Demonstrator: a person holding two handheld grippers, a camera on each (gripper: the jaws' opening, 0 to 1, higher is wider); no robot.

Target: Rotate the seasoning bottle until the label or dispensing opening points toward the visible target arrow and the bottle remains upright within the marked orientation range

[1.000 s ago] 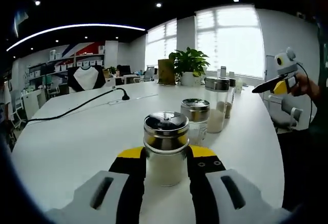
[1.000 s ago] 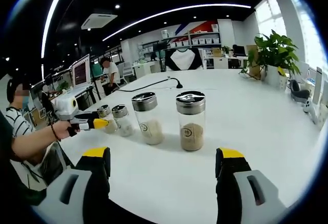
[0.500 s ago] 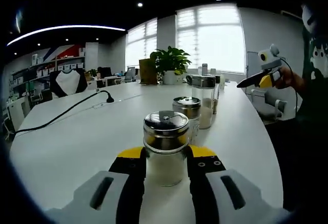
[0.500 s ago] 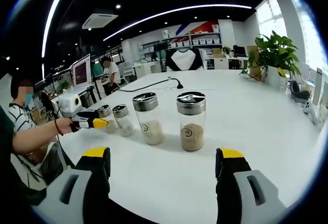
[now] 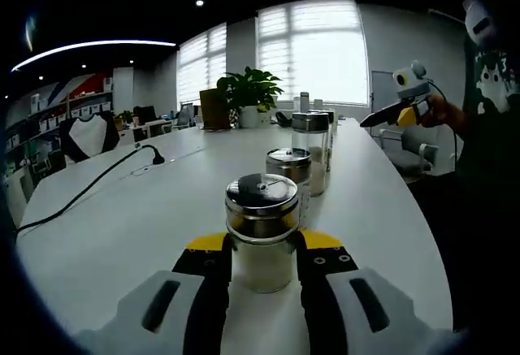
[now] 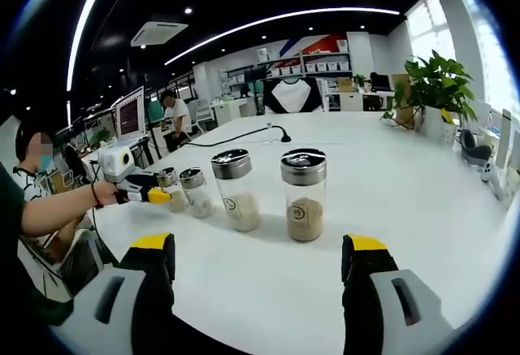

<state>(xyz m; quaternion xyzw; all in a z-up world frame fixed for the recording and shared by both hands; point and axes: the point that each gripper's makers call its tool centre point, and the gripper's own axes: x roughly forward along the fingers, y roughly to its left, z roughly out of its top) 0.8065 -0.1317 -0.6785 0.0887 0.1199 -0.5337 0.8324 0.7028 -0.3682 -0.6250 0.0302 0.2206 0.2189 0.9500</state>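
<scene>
The seasoning bottle (image 5: 262, 233) stands upright on the white counter (image 5: 122, 233), clamped between the jaws of the left tool (image 5: 262, 267). Its label side is turned away, hidden, and no target arrow can be made out. Behind it three more jars (image 5: 290, 173) line up, partly covering each other. In the right gripper view, the right tool (image 6: 260, 270) hangs with jaws wide apart and nothing between them, well short of the tall jar (image 6: 304, 194). A black cable (image 5: 85, 188) crosses the counter.

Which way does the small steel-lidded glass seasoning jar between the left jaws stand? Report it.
Upright: small steel-lidded glass seasoning jar stands lid-up, left gripper jaws against its sides.
</scene>
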